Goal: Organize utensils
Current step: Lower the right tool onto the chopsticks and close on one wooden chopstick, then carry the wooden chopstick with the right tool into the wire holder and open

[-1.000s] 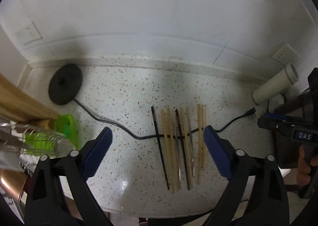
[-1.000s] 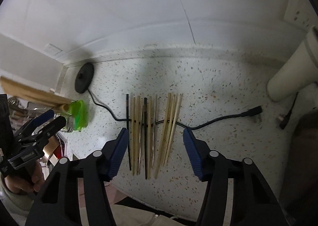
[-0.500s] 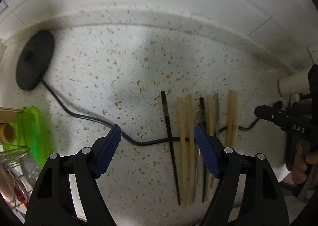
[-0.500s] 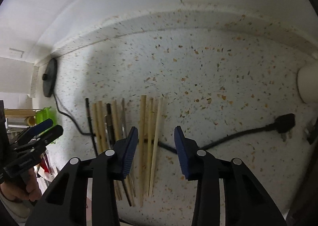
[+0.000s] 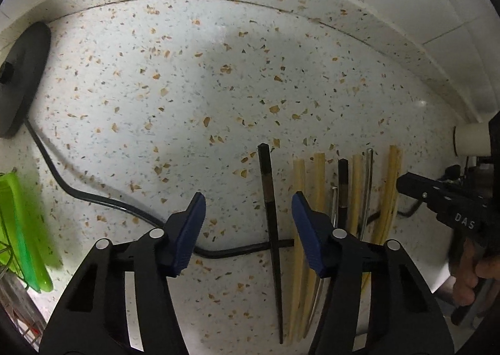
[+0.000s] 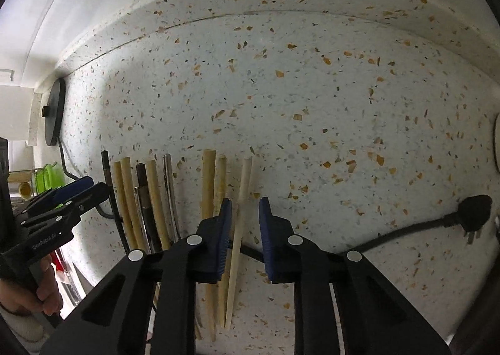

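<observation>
Left wrist view shows the task barely begun: every chopstick lies in a row near the front edge of the speckled countertop [image 5: 218,80], across a black cable [image 5: 103,203]. Closing, the left gripper [image 5: 248,223] brackets the black chopstick [image 5: 271,214] without touching it. Also closing, the right gripper [image 6: 245,230] brackets the pale chopstick [image 6: 240,217], pads apparently not yet pressing; nothing is lifted.

The speckled surface [image 5: 193,80] lies bare and open from the chopsticks [image 5: 315,198] back to the wall. A black cable [image 5: 103,203] crosses it low, running under the chopsticks, and a black disc [image 5: 22,80] blocks the far left. A green rack [image 5: 22,230] crowds the left edge, and a black plug [image 6: 475,208] lies at the right.
</observation>
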Tool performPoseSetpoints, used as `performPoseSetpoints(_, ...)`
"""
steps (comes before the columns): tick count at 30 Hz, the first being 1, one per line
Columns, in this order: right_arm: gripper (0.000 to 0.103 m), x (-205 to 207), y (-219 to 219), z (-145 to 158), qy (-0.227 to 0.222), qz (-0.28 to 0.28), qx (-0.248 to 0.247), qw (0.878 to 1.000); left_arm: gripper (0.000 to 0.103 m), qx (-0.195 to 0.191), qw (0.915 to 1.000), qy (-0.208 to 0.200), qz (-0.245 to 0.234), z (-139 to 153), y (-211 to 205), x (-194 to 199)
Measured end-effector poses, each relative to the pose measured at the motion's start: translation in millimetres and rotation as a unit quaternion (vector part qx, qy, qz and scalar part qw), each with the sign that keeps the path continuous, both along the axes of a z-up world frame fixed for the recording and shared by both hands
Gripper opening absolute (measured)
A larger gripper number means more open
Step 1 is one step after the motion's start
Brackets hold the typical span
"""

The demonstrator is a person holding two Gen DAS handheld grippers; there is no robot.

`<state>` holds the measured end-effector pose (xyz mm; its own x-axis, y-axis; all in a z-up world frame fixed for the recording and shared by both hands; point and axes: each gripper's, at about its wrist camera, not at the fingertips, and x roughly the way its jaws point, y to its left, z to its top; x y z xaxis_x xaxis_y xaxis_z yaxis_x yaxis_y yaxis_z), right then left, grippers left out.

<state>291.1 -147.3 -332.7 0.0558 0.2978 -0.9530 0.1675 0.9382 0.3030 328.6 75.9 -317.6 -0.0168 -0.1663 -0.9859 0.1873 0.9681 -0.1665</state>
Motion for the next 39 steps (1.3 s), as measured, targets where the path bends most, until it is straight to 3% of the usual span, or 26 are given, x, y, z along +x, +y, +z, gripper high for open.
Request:
performPoseSetpoints(6, 0.007, 2, 0, -3, 0.003, 0.001, -0.006, 1.000, 0.042, -0.003, 1.0000, 0.008, 0.002, -13, 2, 2)
performPoseSetpoints(9, 0.006, 5, 6, -6, 0.005, 0.001, -0.005, 1.000, 0.041, -0.006, 1.0000, 0.004, 0.004, -15, 0, 3)
performPoseSetpoints(11, 0.005, 4, 5, -6, 0.003, 0.001, -0.004, 1.000, 0.034, -0.006, 1.0000, 0.003, 0.004, -17, 1, 5)
performPoseSetpoints(13, 0.003, 3, 3, -5, 0.002, 0.002, -0.002, 1.000, 0.017, -0.013, 0.9999, 0.007, 0.005, -14, 3, 8)
performPoseSetpoints(15, 0.002, 2, 1, -4, -0.003, 0.002, -0.001, 1.000, 0.009, -0.018, 0.9997, 0.011, 0.007, -16, 2, 8)
performPoseSetpoints(20, 0.002, -4, -5, 10, -0.020, 0.005, -0.004, 1.000, 0.006, -0.034, 0.9993, 0.003, 0.016, -8, 6, 6)
performPoseSetpoints(28, 0.002, -20, -13, 52, -0.079, 0.010, -0.007, 0.997, 0.006, -0.050, 0.9965, -0.057, 0.037, 41, 22, -12)
performPoseSetpoints(33, 0.002, -34, -11, 89, -0.141, 0.019, -0.006, 0.990, 0.006, -0.062, 0.9888, -0.127, 0.048, 98, 34, -36)
performPoseSetpoints(35, 0.002, -42, -10, 105, -0.175, 0.025, -0.004, 0.984, 0.006, -0.065, 0.9854, -0.150, 0.048, 119, 37, -46)
performPoseSetpoints(39, 0.002, -65, -5, 145, -0.281, 0.051, 0.014, 0.958, 0.006, -0.078, 0.9773, -0.191, 0.049, 158, 41, -70)
